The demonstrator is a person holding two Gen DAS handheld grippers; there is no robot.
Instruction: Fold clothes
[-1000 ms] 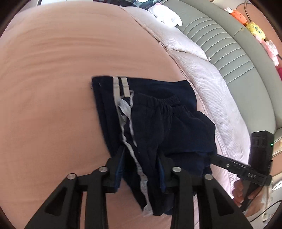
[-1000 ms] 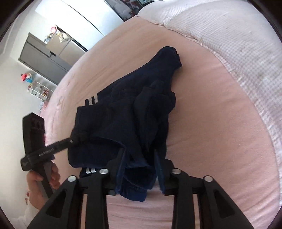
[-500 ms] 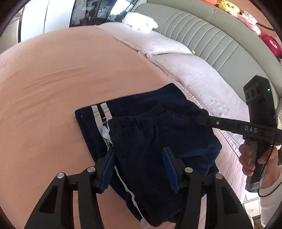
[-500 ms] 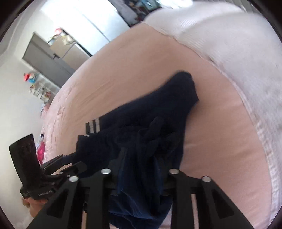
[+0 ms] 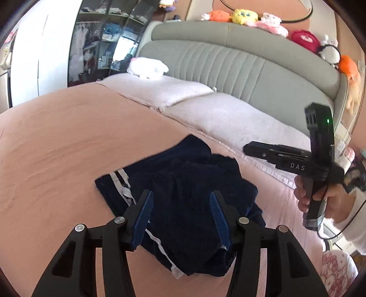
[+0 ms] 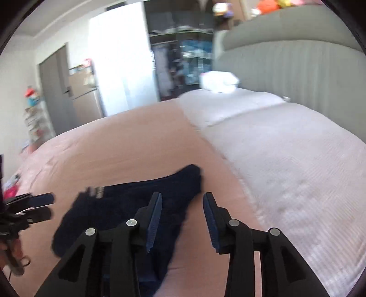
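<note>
Navy shorts (image 5: 194,201) bunched on pink bed (image 5: 57,148), left hand-held gripper (image 5: 180,214) parted above

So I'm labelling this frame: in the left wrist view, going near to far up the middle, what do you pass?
Left gripper with open jaws → navy shorts lying on the pink bedsheet → pale pillows → grey headboard → plush toys on top.

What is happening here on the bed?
A person is folding dark navy shorts on a pink bed sheet, one claw in each hand. The shorts lie roughly folded, still rumpled. Neither the left claw nor the right claw holds them; the right jaws are opening.
</note>
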